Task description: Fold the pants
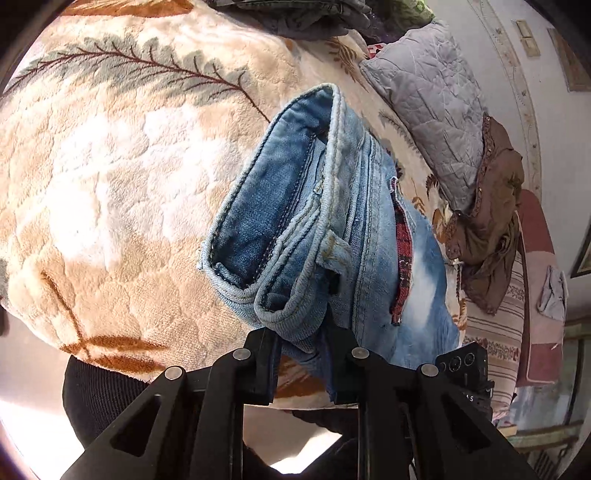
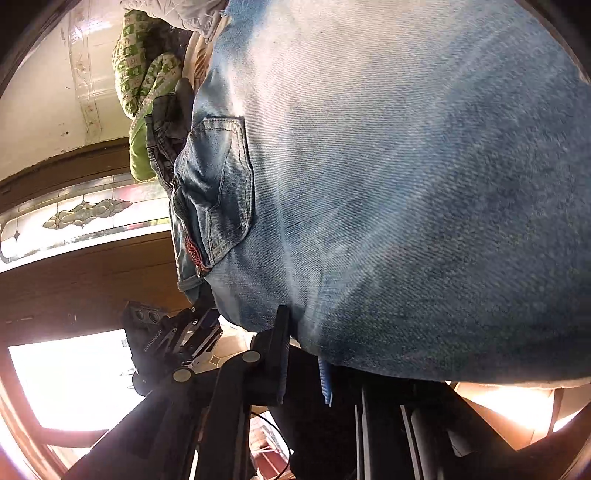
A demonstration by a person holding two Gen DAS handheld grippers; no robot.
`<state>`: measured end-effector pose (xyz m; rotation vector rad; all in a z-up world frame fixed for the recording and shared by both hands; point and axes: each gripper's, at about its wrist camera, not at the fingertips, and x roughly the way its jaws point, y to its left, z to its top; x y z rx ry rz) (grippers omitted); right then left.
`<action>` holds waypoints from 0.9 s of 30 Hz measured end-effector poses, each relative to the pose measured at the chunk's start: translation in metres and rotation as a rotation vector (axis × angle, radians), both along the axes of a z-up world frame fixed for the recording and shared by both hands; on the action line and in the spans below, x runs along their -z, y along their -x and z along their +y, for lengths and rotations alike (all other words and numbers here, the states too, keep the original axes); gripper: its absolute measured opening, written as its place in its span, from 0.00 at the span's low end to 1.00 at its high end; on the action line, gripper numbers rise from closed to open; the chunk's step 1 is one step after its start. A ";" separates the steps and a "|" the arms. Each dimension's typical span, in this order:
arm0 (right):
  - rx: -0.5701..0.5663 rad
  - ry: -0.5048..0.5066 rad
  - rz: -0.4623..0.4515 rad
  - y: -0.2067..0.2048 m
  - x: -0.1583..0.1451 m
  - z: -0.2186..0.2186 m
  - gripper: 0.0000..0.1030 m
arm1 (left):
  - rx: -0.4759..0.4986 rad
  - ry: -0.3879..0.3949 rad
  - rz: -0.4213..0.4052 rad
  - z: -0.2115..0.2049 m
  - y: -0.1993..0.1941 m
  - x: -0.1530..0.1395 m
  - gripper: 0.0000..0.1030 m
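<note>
A: Both grippers have the jeans (image 1: 325, 221). The left gripper (image 1: 304, 354) is clamped on the waistband end, layers bunched between its jaws, and the denim is held up above the floral fleece blanket (image 1: 122, 177).

B: And the right gripper (image 2: 306, 354)?

A: Its jaws are closed on a fold of the same jeans (image 2: 406, 203), the cloth draping right over the lens. The left gripper (image 2: 173, 343) shows just beyond, below the back pocket (image 2: 218, 184).

B: So how to do the fold well?

A: I'd keep both grips level, stretch the edge taut between them, then lay it flat on bare blanket, seams aligned.

B: Anything in the way?

A: A grey quilted pillow (image 1: 432, 110) and a brown garment (image 1: 491, 221) lie close on one side, and dark clothes (image 1: 295, 18) are piled at the far end. Set down well clear of them.
</note>
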<state>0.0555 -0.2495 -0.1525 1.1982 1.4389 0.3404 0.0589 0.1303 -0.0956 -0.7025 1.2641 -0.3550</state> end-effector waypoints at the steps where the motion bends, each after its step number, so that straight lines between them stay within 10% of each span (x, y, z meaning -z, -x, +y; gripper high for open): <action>1: -0.007 0.022 -0.022 0.003 -0.011 -0.008 0.28 | 0.013 -0.003 -0.023 -0.001 0.003 -0.008 0.20; 5: 0.106 0.082 -0.122 0.038 -0.059 -0.077 0.32 | 0.088 -0.012 -0.106 -0.008 0.021 -0.037 0.37; 12: 0.553 0.627 -0.041 0.147 -0.108 -0.248 0.48 | 0.098 -0.064 -0.064 -0.023 0.012 -0.028 0.49; 18: 0.606 0.653 0.021 0.156 -0.068 -0.285 0.47 | 0.058 -0.062 0.037 -0.044 -0.020 -0.003 0.47; 20: 0.581 0.710 -0.063 0.145 -0.077 -0.282 0.19 | 0.050 -0.094 0.022 -0.049 -0.026 -0.010 0.44; 23: 0.599 0.831 -0.205 0.142 -0.108 -0.280 0.19 | 0.061 -0.148 0.014 -0.063 -0.034 -0.013 0.42; 27: 0.584 0.762 -0.062 0.142 -0.062 -0.299 0.19 | 0.071 -0.182 0.042 -0.076 -0.038 0.002 0.41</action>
